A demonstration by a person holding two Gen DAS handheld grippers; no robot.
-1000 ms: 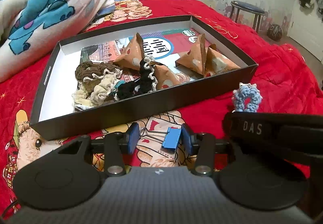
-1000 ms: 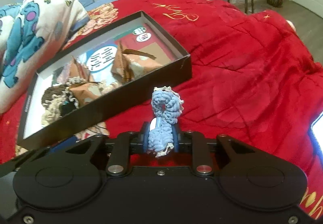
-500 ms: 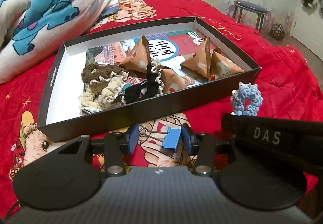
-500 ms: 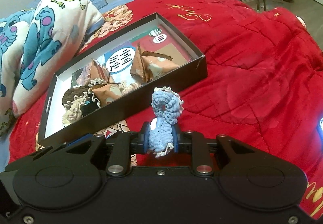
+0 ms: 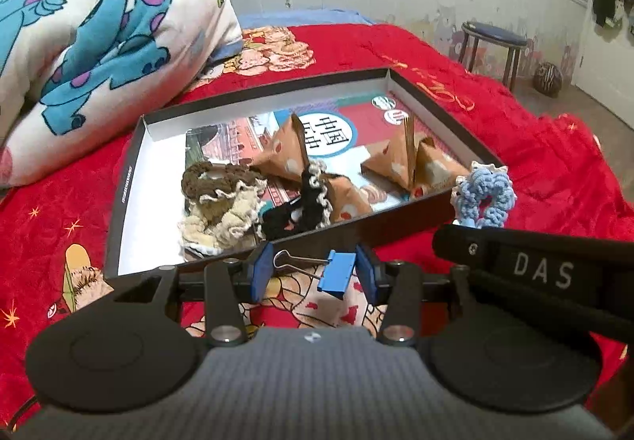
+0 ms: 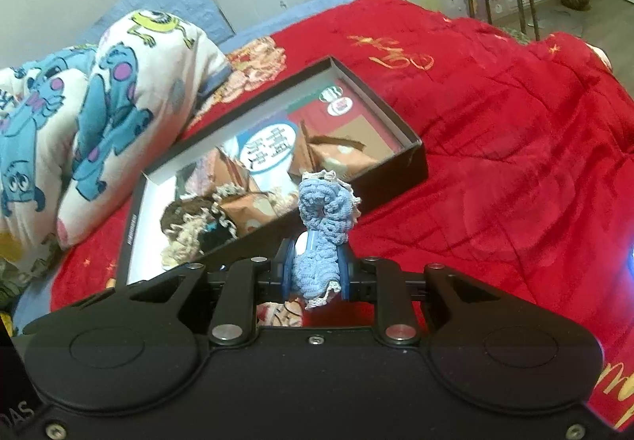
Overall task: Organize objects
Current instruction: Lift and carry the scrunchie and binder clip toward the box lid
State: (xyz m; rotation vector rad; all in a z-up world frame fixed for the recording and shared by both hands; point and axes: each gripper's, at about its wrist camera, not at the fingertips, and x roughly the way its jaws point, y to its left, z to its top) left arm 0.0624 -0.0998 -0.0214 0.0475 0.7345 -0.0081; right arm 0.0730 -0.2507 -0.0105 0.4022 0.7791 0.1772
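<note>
Right wrist view: right gripper point(image 6: 315, 275) clamps the blue scrunchie point(image 6: 323, 234), likely bound for the box point(image 6: 392, 172) at twelve o'clock; left gripper point(image 5: 313, 273) pinches the binder clip point(image 5: 335, 273).

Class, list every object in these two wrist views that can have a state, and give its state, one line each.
Light blue crocheted scrunchie: clamped, lifted off the bed.
Right gripper: shut on the scrunchie.
Blue metal binder clip: between the pads, its wire handles pointing at the left pad.
Left gripper: part open around the clip.
Shallow black cardboard box: lidless, holding scrunchies and paper packets.
</note>
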